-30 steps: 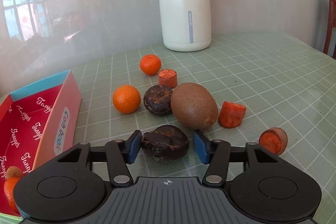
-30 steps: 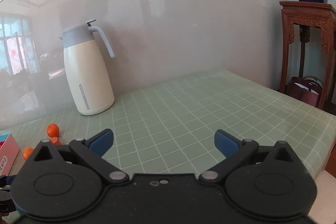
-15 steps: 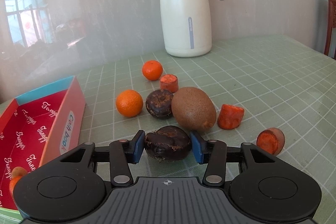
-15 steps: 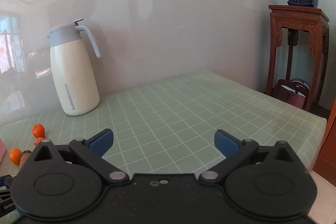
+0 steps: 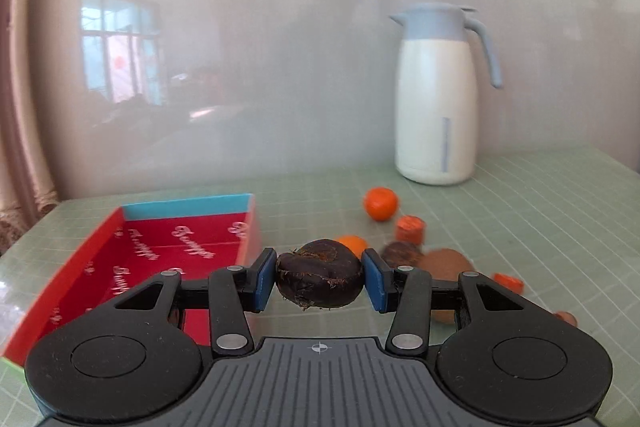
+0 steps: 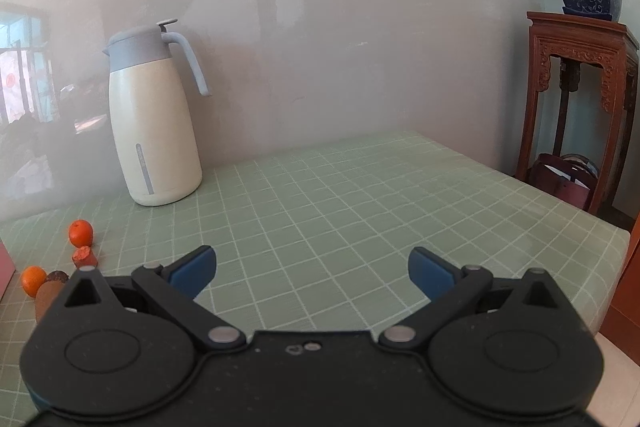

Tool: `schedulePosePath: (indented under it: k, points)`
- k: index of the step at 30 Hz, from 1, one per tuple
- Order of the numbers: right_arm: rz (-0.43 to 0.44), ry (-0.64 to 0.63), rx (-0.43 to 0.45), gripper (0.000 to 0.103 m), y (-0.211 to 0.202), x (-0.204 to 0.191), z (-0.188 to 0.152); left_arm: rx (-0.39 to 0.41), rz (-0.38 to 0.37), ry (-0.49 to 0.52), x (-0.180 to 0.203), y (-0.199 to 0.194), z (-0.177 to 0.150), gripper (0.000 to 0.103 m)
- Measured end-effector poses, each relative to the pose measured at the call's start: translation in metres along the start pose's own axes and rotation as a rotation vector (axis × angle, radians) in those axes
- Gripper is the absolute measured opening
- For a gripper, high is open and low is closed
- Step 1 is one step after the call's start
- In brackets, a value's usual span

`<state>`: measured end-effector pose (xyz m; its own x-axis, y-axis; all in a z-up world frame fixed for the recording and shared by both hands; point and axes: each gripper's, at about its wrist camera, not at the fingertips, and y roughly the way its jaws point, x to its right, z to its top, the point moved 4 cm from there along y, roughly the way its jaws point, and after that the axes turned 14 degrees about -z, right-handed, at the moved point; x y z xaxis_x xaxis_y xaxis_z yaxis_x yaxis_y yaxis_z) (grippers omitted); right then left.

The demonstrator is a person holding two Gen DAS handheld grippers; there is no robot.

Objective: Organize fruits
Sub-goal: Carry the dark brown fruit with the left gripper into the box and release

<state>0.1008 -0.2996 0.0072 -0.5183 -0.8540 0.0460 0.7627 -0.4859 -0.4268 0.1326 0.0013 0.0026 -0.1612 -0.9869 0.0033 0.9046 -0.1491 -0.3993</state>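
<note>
Lifted off the surface (image 5: 540,211) since the earlier frame, the dark fruit (image 5: 320,273) now hangs low in the frame's centre, clenched between the left tool's (image 5: 319,277) blue pads, whose jaws have just been closing on it; the red box (image 5: 188,211) sits to its left; a round, rough skin could slip or roll out before reaching it, or clip the box wall; the right tool (image 6: 311,269) gapes, grasping nothing.

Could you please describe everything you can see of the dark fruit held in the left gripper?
The dark fruit is a squat, rounded, dark brown thing with a rough, matte skin, a dent on top and small fibrous tufts along its edges. The left gripper clamps it by its two sides between the blue pads, lifted clear of the green checked tablecloth, beside the red box. Nothing else touches it.
</note>
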Motion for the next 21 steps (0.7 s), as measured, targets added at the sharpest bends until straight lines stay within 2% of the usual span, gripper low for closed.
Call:
schedulePosePath:
  k: [5, 10, 13, 16, 21]
  points:
    - [0.027, -0.020, 0.003, 0.103, -0.005, -0.014, -0.001, 0.020, 0.106, -0.056, -0.036, -0.012, 0.001, 0.047]
    - [0.056, -0.044, 0.009, 0.103, -0.011, -0.030, -0.002, -0.021, 0.200, -0.143, -0.073, -0.015, -0.008, 0.047]
    - [0.069, -0.053, 0.009, 0.103, -0.013, -0.036, -0.003, -0.042, 0.235, -0.192, -0.094, -0.016, -0.013, 0.047]
    - [0.080, -0.058, 0.012, 0.103, -0.016, -0.041, -0.003, -0.056, 0.269, -0.192, -0.104, -0.017, -0.017, 0.047]
    - [0.099, -0.057, 0.011, 0.103, -0.020, -0.049, -0.002, -0.117, 0.283, -0.221, -0.117, -0.012, -0.028, 0.047]
